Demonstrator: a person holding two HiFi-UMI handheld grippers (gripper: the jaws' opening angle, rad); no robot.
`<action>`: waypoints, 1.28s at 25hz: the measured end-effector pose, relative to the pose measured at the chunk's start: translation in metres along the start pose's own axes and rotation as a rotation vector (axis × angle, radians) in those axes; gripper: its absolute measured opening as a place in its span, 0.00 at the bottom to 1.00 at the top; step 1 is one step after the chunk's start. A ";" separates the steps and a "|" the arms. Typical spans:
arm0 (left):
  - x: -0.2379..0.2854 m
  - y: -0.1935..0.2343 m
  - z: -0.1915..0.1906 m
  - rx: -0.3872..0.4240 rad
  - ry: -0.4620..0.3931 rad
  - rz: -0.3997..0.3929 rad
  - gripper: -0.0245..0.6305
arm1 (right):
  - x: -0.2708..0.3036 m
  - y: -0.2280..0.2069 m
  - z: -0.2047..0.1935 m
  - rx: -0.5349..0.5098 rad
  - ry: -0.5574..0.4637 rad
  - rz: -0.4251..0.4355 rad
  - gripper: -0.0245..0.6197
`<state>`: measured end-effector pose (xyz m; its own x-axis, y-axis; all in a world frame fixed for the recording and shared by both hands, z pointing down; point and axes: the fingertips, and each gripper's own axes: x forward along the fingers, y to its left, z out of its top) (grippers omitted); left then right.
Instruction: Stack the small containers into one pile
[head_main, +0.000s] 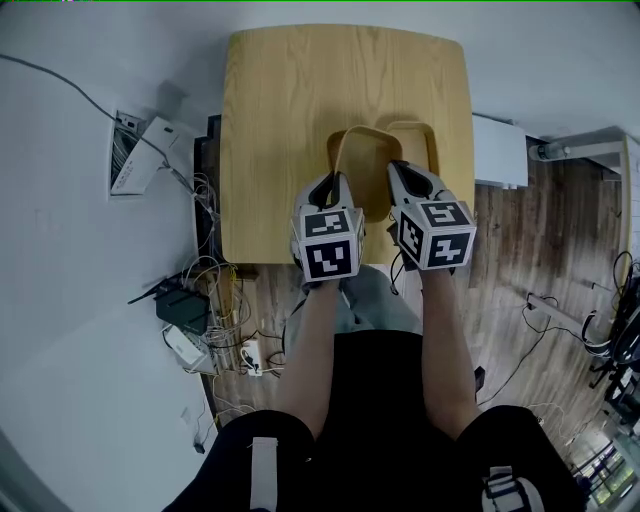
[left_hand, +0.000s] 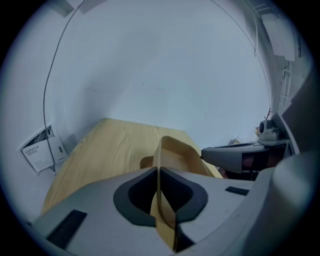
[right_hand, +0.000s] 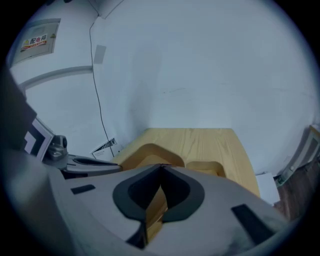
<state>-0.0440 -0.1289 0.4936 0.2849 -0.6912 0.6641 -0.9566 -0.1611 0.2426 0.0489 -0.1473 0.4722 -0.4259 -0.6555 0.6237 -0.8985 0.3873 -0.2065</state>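
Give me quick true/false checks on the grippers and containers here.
1. Two containers are over the table. True: a left container and a right container.
2. The left gripper is open and empty. False: it is shut on the left container's wall.
3. The right gripper is shut on a container wall. True; which container I cannot tell.
4. The containers are already stacked. False: they are side by side.

Your head view is bright, evenly lit and sharp. Both gripper views look dim, bluish and fisheye-bowed, with black corners.
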 end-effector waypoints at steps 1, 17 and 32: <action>0.002 0.000 -0.002 -0.008 0.000 0.004 0.07 | -0.001 -0.002 0.000 -0.012 0.001 -0.001 0.05; 0.016 0.020 -0.015 -0.197 -0.042 0.106 0.07 | 0.003 -0.027 -0.022 -0.015 0.046 0.004 0.05; 0.036 0.025 -0.025 -0.147 -0.018 0.181 0.11 | 0.018 -0.039 -0.038 0.018 0.083 0.017 0.05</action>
<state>-0.0568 -0.1400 0.5412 0.1066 -0.7122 0.6939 -0.9726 0.0704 0.2217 0.0804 -0.1496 0.5201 -0.4316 -0.5924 0.6803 -0.8933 0.3855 -0.2311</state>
